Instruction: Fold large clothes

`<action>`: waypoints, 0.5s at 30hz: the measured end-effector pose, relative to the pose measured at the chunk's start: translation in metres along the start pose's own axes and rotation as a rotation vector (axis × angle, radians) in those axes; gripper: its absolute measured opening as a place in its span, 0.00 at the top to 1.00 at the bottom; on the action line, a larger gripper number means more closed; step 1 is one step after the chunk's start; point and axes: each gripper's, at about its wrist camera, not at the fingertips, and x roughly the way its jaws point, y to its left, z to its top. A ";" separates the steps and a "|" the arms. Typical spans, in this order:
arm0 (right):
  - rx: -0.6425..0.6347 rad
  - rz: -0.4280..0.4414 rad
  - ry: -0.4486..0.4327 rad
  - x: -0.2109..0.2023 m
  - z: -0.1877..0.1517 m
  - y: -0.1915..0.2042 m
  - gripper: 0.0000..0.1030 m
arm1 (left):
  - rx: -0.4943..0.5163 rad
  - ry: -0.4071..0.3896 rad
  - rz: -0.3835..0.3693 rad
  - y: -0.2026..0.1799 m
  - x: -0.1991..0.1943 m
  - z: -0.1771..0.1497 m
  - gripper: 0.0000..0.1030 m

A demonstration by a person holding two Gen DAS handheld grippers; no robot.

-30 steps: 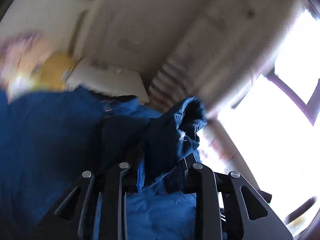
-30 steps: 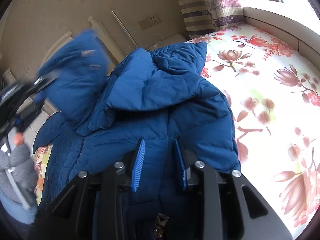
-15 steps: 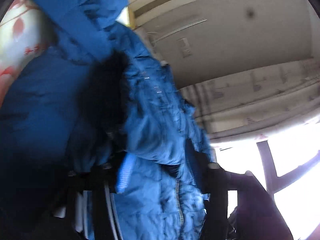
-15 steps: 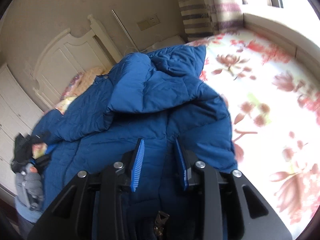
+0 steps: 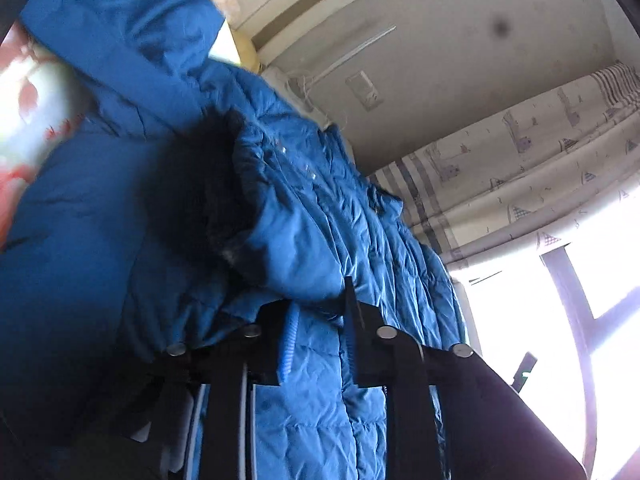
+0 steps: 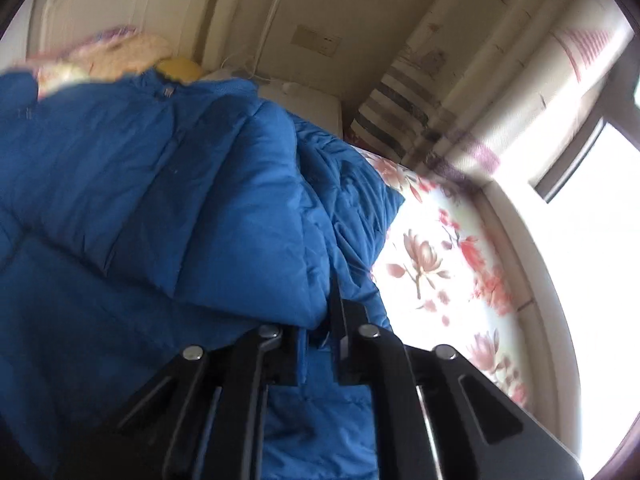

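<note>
Since the earlier frames: both views rolled and tipped toward wall and window, fabric crowded closer, both sets of fingers drawn in.

Left wrist view: left gripper clamped on a fold of the blue quilted down jacket, blue-ribbed pads pinching the padded cloth between them. Jacket heaped up ahead, filling left and centre, with a dark, blurred patch, possibly fur trim. Floral bedsheet glimpsed at far left. Behind: cream headboard, wall socket, patterned curtain, bright window.

Right wrist view: right gripper closed tight on a ridge of the same jacket, cloth squeezed between the fingers. Jacket lying on the bedsheet, spread across left and centre. Beyond it a blurred pink-and-yellow bundle and a striped curtain.
</note>
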 end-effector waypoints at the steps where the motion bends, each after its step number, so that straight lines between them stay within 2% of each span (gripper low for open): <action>1: 0.023 0.018 -0.049 -0.014 -0.003 -0.005 0.95 | 0.015 -0.027 0.001 -0.003 -0.006 -0.002 0.85; 4: 0.046 0.020 -0.153 -0.038 -0.015 -0.015 0.95 | 0.033 -0.068 -0.001 -0.003 -0.017 -0.003 0.85; 5: 0.049 0.014 -0.157 -0.036 -0.018 -0.016 0.94 | 0.038 -0.061 0.008 -0.004 -0.015 -0.004 0.85; 9: -0.080 0.011 0.035 0.004 -0.026 0.001 0.91 | 0.103 -0.047 0.104 -0.013 -0.007 -0.008 0.85; 10: -0.103 0.009 0.041 0.002 -0.024 0.002 0.90 | 0.116 -0.050 0.120 -0.015 -0.007 -0.010 0.85; 11: -0.107 0.034 0.062 -0.001 -0.021 0.000 0.84 | 0.124 -0.054 0.133 -0.016 -0.008 -0.011 0.85; 12: -0.069 0.098 0.081 -0.006 -0.016 -0.009 0.79 | 0.128 -0.057 0.144 -0.016 -0.009 -0.011 0.85; 14: 0.060 0.250 0.070 -0.016 -0.013 -0.032 0.46 | 0.138 -0.077 0.161 -0.018 -0.010 -0.012 0.85; 15: 0.132 0.300 0.042 -0.023 -0.011 -0.045 0.46 | 0.149 -0.088 0.166 -0.020 -0.010 -0.012 0.85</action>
